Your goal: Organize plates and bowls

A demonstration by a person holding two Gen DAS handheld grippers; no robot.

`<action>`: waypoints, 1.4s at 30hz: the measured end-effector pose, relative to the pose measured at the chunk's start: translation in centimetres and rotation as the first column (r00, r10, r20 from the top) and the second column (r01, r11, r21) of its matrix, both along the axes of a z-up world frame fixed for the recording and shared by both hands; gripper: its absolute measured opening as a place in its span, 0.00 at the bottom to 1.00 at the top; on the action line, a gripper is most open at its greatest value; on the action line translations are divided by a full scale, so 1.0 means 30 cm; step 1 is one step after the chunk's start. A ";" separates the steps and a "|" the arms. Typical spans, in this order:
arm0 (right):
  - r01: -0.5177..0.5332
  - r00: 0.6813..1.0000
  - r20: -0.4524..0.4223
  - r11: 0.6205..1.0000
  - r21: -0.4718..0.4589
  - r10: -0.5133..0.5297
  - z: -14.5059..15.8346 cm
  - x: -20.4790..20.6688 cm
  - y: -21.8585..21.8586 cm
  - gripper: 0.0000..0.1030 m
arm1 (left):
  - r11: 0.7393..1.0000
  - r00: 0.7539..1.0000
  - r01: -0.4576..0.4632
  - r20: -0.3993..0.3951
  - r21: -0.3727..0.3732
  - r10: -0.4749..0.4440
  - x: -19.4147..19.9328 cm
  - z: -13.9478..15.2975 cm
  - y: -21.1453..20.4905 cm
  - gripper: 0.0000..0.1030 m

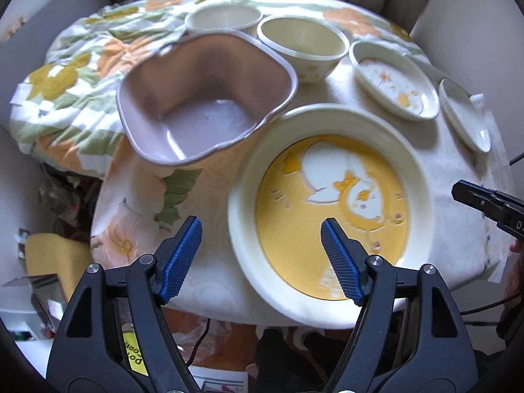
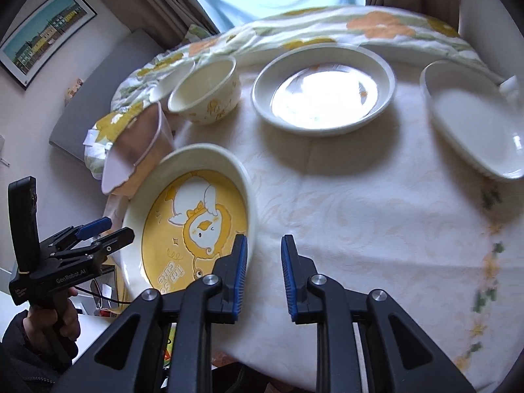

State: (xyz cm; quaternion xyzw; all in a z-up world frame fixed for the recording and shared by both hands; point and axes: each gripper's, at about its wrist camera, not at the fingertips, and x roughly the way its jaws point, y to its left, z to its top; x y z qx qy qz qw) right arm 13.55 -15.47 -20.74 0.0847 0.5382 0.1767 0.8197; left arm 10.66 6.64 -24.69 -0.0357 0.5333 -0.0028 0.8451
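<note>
- Nearest in the left wrist view, the left gripper [image 1: 262, 234] is spread wide with nothing between its blue pads [image 1: 181, 260]; one pad hangs over the desk cloth, the other over the yellow plate [image 1: 330, 209].
- That yellow plate, with a cream rim and a cartoon duck, sits at the near left edge of the desk [image 2: 376, 229].
- From the right wrist view, the right gripper [image 2: 262, 275] is also parted, holding nothing, just right of the yellow plate's [image 2: 193, 226] rim, above bare cloth.
- Left gripper [image 2: 108, 229] shows at the far left of that view, held in a hand [image 2: 52, 321].
- Just beyond the yellow plate's left side sits a mauve square bowl [image 1: 209, 98], touching or overlapping its rim.
- Farther back stands a cream bowl [image 1: 303, 47] with small duck prints, and another pale bowl [image 1: 224, 18] behind it to the left.
- Right of the cream bowl lies a shallow white dish [image 2: 322, 88], glaring with window light.
- At the far right rests a plain white plate [image 2: 471, 121], tilted in the fisheye.
- A flowered quilt [image 1: 78, 75] is bunched along the far and left side of the desk.
</note>
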 end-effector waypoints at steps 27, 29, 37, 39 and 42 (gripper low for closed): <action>0.556 0.820 0.084 0.823 0.114 -0.566 0.264 0.006 -0.765 1.00 | 0.721 0.725 0.689 0.079 -0.077 -0.684 0.687 0.247 -1.033 0.99; 0.600 0.793 0.033 0.789 0.135 -0.608 0.209 0.037 -0.787 1.00 | 0.701 0.706 0.706 0.021 -0.106 -0.708 0.759 0.163 -1.067 0.93; 0.738 0.675 -0.133 0.657 0.154 -0.726 -0.025 0.129 -0.828 0.61 | 0.647 0.638 0.746 -0.109 -0.159 -0.762 0.906 -0.100 -1.132 0.56; 0.761 0.648 -0.152 0.628 0.160 -0.746 -0.057 0.141 -0.829 0.55 | 0.636 0.626 0.751 -0.115 -0.176 -0.771 0.926 -0.123 -1.133 0.50; 0.780 0.626 -0.145 0.609 0.147 -0.767 -0.067 0.157 -0.821 0.50 | 0.618 0.607 0.764 -0.122 -0.185 -0.786 0.959 -0.149 -1.146 0.42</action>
